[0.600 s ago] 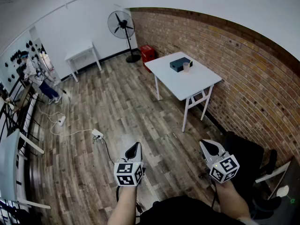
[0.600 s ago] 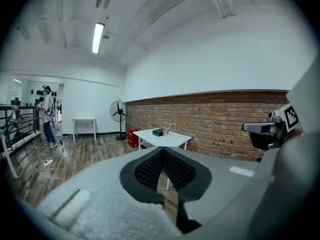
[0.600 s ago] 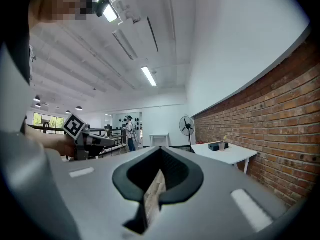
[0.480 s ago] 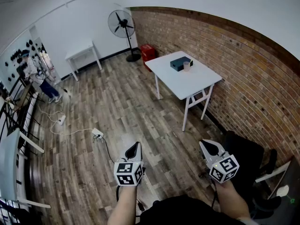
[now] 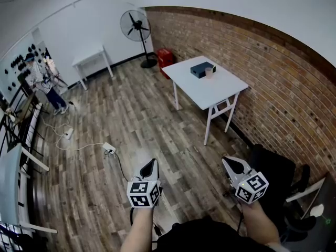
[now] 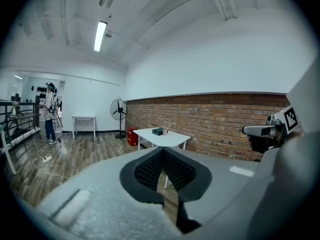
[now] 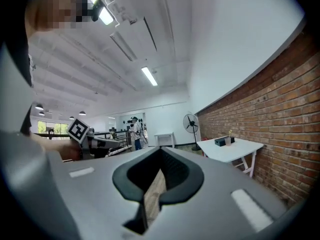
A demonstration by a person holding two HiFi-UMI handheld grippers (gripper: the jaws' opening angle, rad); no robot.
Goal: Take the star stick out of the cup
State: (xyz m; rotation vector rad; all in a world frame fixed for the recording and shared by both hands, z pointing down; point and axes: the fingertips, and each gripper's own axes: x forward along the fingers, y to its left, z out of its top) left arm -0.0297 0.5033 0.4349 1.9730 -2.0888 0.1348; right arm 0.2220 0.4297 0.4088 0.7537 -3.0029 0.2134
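Far across the room a small cup (image 5: 209,73) stands on a white folding table (image 5: 210,91), beside a dark box (image 5: 201,69). In the right gripper view the cup (image 7: 228,141) shows a thin stick (image 7: 230,133) rising from it; its star is too small to make out. The same cup (image 6: 163,131) is tiny in the left gripper view. Both grippers are held low near my body, far from the table. The left gripper (image 5: 151,163) and the right gripper (image 5: 227,160) are shut with nothing between their jaws. Each gripper view shows its own closed tips, the left gripper's (image 6: 162,151) and the right gripper's (image 7: 160,151).
A brick wall (image 5: 273,77) runs behind the table. A standing fan (image 5: 135,28), a red box (image 5: 165,59) and a small white table (image 5: 92,59) stand at the back. A person (image 5: 39,83) is at far left. Cables and a power strip (image 5: 109,149) lie on the wood floor. A black chair (image 5: 273,175) sits by my right.
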